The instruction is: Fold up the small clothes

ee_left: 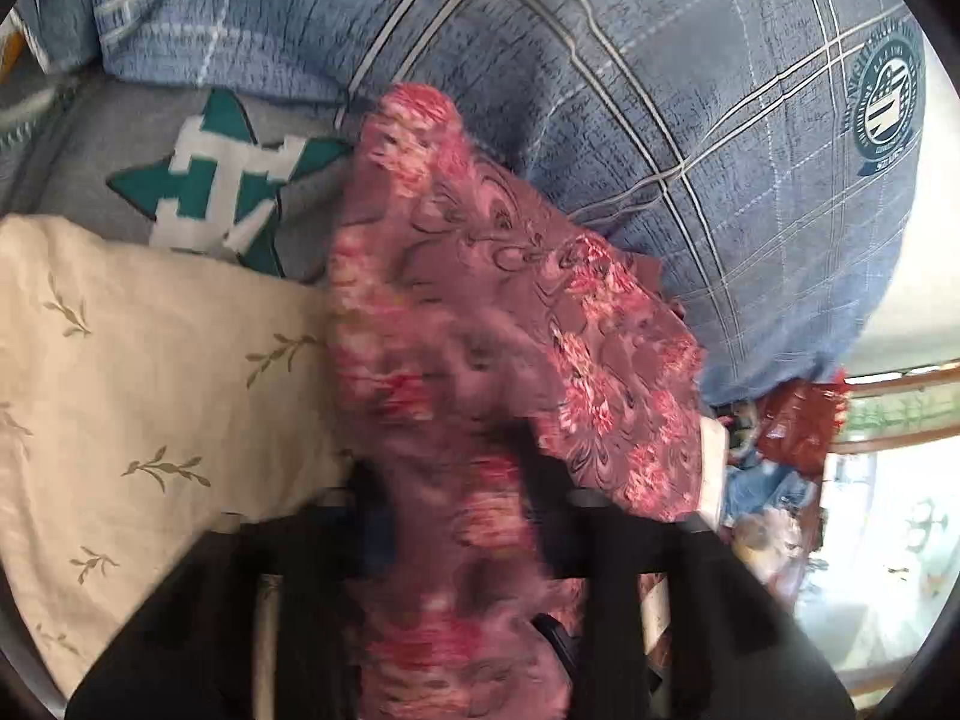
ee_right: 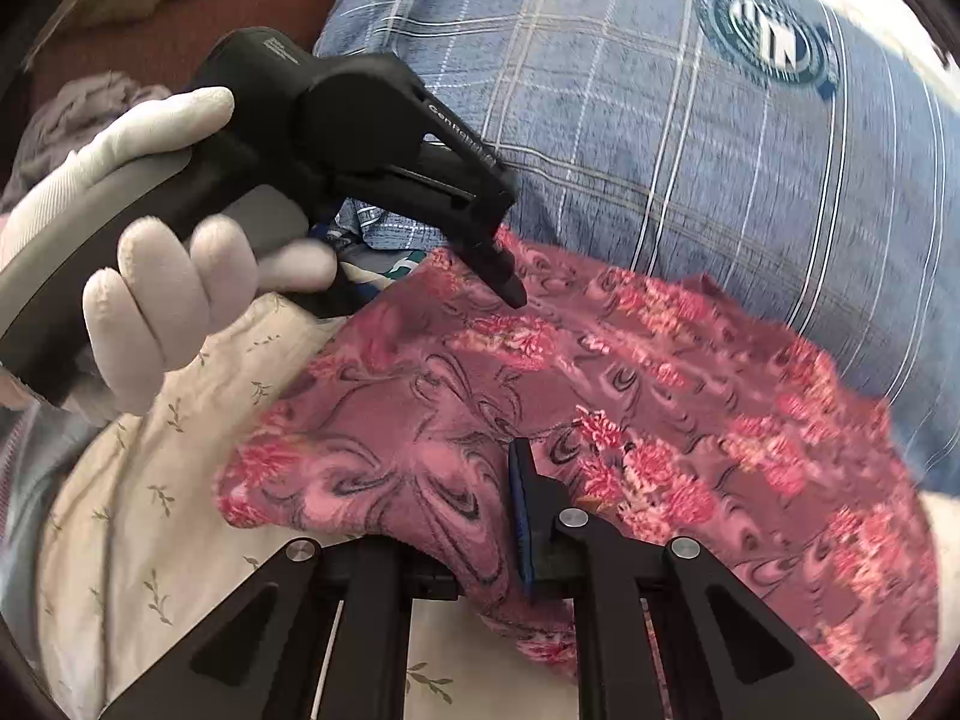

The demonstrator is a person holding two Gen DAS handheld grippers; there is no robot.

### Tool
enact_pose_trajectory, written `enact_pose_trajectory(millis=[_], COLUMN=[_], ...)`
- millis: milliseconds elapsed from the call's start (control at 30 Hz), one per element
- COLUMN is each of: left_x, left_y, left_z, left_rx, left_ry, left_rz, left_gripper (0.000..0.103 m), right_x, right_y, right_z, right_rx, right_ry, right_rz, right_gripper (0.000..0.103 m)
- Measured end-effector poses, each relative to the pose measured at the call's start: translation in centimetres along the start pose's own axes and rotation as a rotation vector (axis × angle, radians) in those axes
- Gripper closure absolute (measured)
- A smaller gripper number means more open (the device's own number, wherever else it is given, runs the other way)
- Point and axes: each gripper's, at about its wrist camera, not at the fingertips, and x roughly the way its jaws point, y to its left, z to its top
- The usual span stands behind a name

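The pink floral garment (ee_right: 600,396) lies spread over a cream leaf-print sheet (ee_right: 150,480) against a blue plaid pillow (ee_right: 660,138). The right gripper (ee_right: 480,516) is clamped on its near edge. The left gripper (ee_right: 507,282), held by a white-gloved hand (ee_right: 156,276), pinches the far edge.

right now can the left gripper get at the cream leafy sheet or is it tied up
Probably not: the left gripper is shut on the pink floral cloth, which drapes between it and the cream sheet.
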Motion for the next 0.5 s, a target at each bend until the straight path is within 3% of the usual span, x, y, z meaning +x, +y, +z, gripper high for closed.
enact_pose_trajectory(millis=[100,200,500], left_x=[-1.3,-3.1,-2.9], left_y=[-1.1,-3.0,-12.0], left_z=[-0.4,-0.9,-3.0], left_rx=[0.025,0.038,0.163], left_ry=[-0.036,-0.079,-0.090], left_rz=[-0.007,-0.057,-0.058], left_gripper=[0.092,0.094,0.094], right_x=[-1.1,-2.3,-7.1], right_y=[-1.5,-3.1,-8.6], right_z=[-0.1,-0.1,-2.5], right_rx=[0.085,0.177,0.427], right_ry=[-0.023,-0.048,-0.150], right_rz=[0.044,0.089,0.165], right_gripper=[0.095,0.095,0.097])
